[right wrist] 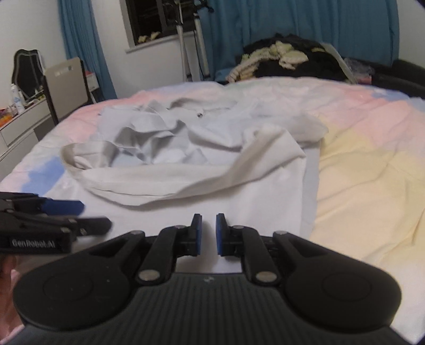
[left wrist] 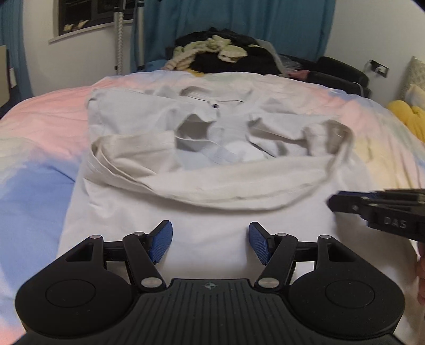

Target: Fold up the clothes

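Shirt: a pale grey-white shirt (left wrist: 212, 148) lies spread across the middle of a bed, collar toward the far edge, a dark button (left wrist: 214, 106) showing at the neck.
Sleeves: both are drawn across the body of the shirt, forming a loose band of cream cloth from one side to the other; the front under them is rumpled and partly open.
Hem: the lower part of the shirt lies flat and smooth, reaching toward the near edge of the bed.
Left gripper: the left gripper (left wrist: 210, 242) hovers over the flat lower part of the shirt, its blue pads (left wrist: 162, 242) spread wide with nothing between them.
Right gripper: the right gripper (right wrist: 208, 233) hangs over the same lower stretch of cloth, its fingers drawn almost together, a narrow slit left between the pads and no cloth in it.
Side by side: each gripper shows at the edge of the other's view, blurred, just beside its partner.
Bed: a cover (right wrist: 372, 164) in pastel pink, blue and yellow patches lies under the shirt.
Beyond the bed: a heap of dark and cream clothes (left wrist: 223, 57) sits past the far edge, in front of blue curtains (right wrist: 292, 31).
Room: a window (right wrist: 154, 21), a tripod (right wrist: 194, 45) and, on the left, a chair (right wrist: 66, 85) beside a desk.
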A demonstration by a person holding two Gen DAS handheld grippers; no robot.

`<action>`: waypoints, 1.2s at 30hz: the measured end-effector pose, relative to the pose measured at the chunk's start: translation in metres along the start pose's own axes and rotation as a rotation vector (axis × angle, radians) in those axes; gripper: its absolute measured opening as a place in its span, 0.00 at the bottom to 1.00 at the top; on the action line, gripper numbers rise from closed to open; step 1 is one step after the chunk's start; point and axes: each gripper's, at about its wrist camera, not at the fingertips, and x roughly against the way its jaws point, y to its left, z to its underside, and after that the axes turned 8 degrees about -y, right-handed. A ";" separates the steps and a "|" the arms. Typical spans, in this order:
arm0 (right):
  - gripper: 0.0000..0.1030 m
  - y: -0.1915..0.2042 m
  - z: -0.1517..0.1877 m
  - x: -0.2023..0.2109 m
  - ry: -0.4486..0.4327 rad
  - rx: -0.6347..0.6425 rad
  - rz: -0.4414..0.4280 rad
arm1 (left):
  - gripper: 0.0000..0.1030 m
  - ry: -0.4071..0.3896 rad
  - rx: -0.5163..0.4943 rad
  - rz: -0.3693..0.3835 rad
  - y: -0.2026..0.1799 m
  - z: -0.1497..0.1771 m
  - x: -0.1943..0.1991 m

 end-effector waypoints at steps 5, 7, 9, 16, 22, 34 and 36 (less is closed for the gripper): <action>0.12 -0.012 -0.013 -0.011 -0.031 -0.052 -0.011 | 0.66 -0.059 0.042 -0.043 0.013 -0.019 -0.015; 0.12 -0.016 -0.017 -0.014 -0.055 -0.064 -0.010 | 0.66 -0.099 0.060 -0.062 0.018 -0.025 -0.017; 0.12 -0.023 -0.020 -0.015 -0.078 -0.097 -0.010 | 0.66 -0.143 0.094 -0.074 0.025 -0.030 -0.018; 0.12 -0.038 -0.025 -0.012 -0.119 -0.165 0.014 | 0.69 -0.180 0.112 -0.085 0.035 -0.036 -0.016; 0.13 -0.028 -0.029 0.010 -0.173 -0.144 0.018 | 0.75 -0.215 0.119 -0.079 0.027 -0.036 0.010; 0.13 -0.003 -0.014 0.093 -0.222 -0.109 -0.020 | 0.84 -0.305 0.044 -0.038 0.001 -0.012 0.116; 0.13 0.000 -0.012 0.111 -0.233 -0.104 -0.028 | 0.84 -0.318 0.037 -0.038 -0.003 -0.010 0.134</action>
